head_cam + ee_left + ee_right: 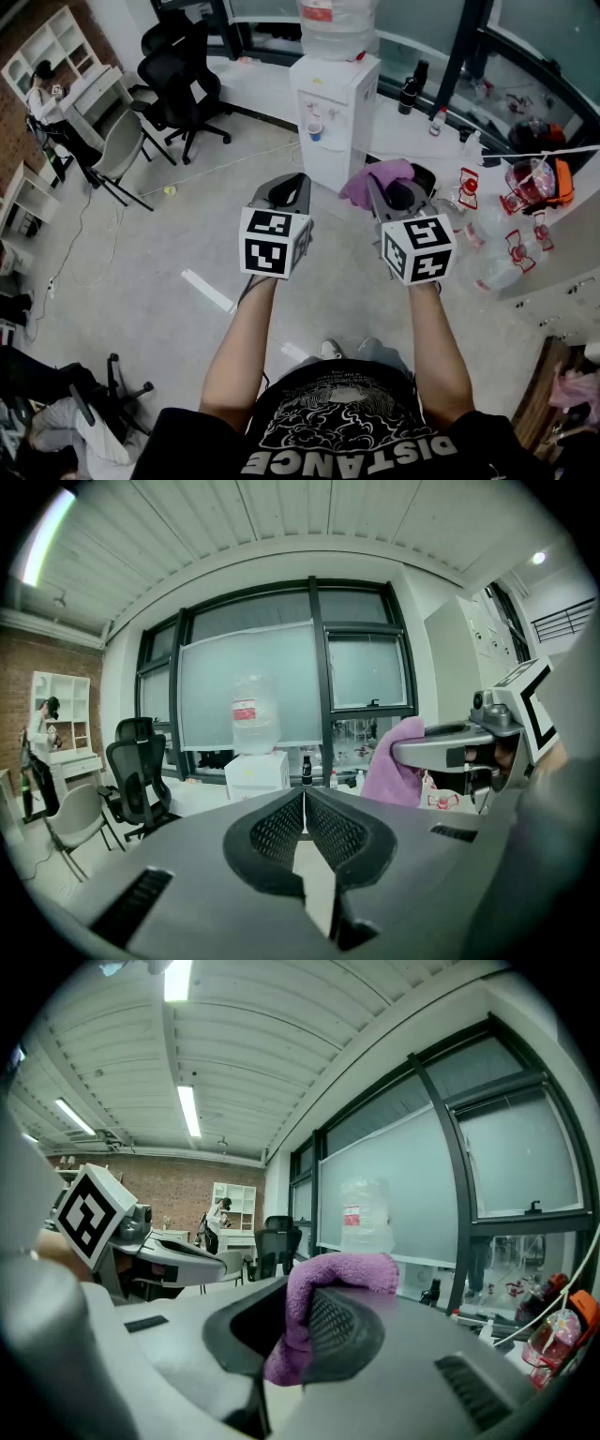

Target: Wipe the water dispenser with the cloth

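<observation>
The white water dispenser (pixel 336 112) stands against the window wall ahead, a clear bottle (pixel 337 26) on top. It also shows small in the left gripper view as the dispenser (pixel 256 773), and its bottle (pixel 367 1215) in the right gripper view. My right gripper (pixel 382 189) is shut on a purple cloth (pixel 372 182), which drapes over one jaw as the cloth (pixel 319 1299). My left gripper (pixel 289 182) is shut with nothing between its jaws (pixel 304 808). Both are held in the air, short of the dispenser.
Black office chairs (pixel 178 70) and a grey chair (pixel 119 150) stand to the left. A counter at the right holds bottles (pixel 410 94), red-lidded jars (pixel 519 253) and a pitcher (pixel 534 183). A person (pixel 42 94) stands by white shelves far left.
</observation>
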Available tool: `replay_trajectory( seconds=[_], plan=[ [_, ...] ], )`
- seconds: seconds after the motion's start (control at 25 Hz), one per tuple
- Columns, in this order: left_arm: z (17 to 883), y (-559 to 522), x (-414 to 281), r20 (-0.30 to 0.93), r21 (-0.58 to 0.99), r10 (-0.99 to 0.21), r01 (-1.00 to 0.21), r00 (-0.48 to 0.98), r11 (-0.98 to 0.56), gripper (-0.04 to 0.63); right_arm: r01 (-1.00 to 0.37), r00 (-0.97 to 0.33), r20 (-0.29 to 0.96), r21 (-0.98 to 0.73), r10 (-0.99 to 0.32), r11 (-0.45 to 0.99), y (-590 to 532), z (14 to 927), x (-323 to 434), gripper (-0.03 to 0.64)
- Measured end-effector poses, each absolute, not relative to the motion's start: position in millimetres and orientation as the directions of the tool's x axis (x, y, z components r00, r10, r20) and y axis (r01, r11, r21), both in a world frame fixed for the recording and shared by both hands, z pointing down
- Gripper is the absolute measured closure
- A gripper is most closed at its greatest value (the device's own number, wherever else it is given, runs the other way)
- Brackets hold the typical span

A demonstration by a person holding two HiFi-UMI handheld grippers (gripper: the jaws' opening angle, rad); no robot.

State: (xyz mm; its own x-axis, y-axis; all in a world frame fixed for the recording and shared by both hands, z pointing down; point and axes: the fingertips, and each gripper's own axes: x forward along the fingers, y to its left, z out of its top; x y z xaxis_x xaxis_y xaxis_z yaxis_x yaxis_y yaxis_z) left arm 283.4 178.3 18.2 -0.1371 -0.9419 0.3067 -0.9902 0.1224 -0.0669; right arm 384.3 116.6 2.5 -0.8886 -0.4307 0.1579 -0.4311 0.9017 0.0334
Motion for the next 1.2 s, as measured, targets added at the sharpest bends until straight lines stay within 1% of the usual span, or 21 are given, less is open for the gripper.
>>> replay_trajectory(
  seconds=[0.32,0.6,0.88,1.2],
  plan=[
    [23,165,271,0.31,-0.07,-0.941,-0.99,-0.138,0.122,0.568,-0.431,-0.889,0.159,0.024,-0.429,0.902,104,9,369,0.575],
    [27,137,240,0.312,-0.082,-0.937,-0.987,-0.156,0.137,0.568,-0.406,-0.901,0.159,0.014,-0.403,0.914,77,16,330,0.575],
    [40,92,197,0.324,-0.078,-0.93,-0.985,-0.172,0.155,0.568,-0.379,-0.915,0.151,0.006,-0.375,0.925,29,22,279,0.575],
    [47,20,125,0.35,-0.066,-0.914,-0.979,-0.204,0.193,0.568,-0.348,-0.925,0.167,-0.017,-0.341,0.937,-46,28,205,0.575]
  ],
)
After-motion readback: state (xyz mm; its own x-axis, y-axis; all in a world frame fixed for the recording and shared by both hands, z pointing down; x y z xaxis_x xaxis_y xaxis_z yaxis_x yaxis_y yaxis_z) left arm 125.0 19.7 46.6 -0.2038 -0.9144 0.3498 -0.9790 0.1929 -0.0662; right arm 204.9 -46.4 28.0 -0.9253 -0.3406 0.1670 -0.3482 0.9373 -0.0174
